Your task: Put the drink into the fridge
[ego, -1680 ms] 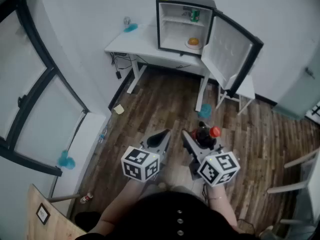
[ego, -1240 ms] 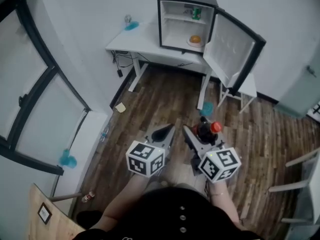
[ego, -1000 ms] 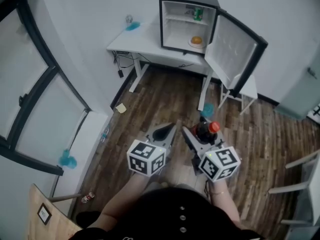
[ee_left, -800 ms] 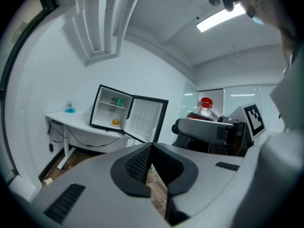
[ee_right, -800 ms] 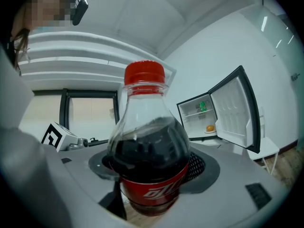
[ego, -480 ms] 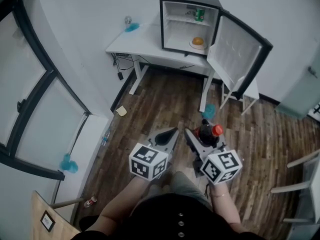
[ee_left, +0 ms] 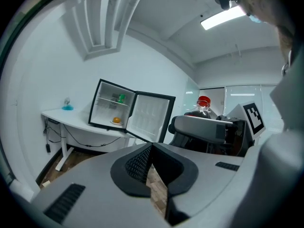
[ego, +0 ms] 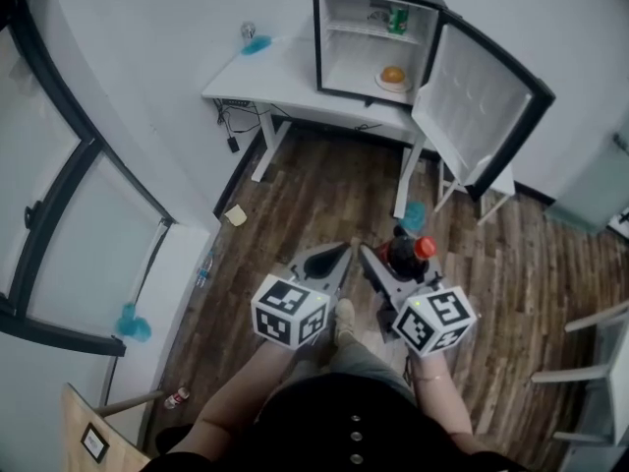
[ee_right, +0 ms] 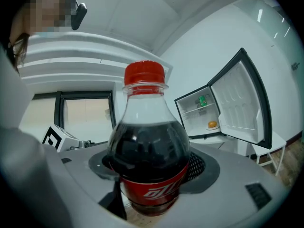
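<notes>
My right gripper is shut on a cola bottle with a red cap and red label, which fills the right gripper view. My left gripper is shut with nothing between its jaws, just left of the bottle. The small black fridge stands open on a white desk far ahead, its door swung to the right. Inside are a green can on the upper shelf and an orange on a plate below. The fridge shows in both gripper views.
A white chair stands under the fridge door. A blue thing lies on the wood floor by the desk leg. Cables hang under the desk at the left. A window and a low white ledge run along the left wall.
The view has moved slightly closer to the fridge, and a foot now shows between the grippers. Both grippers keep their pose, the bottle still held in the right one.
</notes>
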### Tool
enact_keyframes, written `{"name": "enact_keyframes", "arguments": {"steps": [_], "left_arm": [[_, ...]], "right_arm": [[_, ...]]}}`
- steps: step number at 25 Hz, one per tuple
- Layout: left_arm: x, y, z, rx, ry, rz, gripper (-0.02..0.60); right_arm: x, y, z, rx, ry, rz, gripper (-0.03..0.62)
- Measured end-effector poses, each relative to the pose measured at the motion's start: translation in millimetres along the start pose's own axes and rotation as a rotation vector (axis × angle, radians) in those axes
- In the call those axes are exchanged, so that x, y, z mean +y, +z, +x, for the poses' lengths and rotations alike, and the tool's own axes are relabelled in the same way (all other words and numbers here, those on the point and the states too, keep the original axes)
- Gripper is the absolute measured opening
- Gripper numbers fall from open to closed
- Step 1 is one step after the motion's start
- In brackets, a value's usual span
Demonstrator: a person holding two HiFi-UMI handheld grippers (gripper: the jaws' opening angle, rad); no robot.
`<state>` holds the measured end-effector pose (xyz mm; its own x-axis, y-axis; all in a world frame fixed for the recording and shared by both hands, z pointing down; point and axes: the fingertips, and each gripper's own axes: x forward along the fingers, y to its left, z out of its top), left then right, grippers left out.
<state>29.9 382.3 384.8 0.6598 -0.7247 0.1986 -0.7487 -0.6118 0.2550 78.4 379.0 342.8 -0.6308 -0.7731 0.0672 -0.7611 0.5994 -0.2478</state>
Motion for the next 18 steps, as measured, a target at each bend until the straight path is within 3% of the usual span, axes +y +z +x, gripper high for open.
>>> {"name": "enact_keyframes", "arguments": {"steps": [18], "left_arm": [[117, 79, 146, -0.029, 0.095, -0.008, 0.006]], "right_arm": [[-126, 50, 148, 0.013, 0.055, -0.006, 0.324]]}}
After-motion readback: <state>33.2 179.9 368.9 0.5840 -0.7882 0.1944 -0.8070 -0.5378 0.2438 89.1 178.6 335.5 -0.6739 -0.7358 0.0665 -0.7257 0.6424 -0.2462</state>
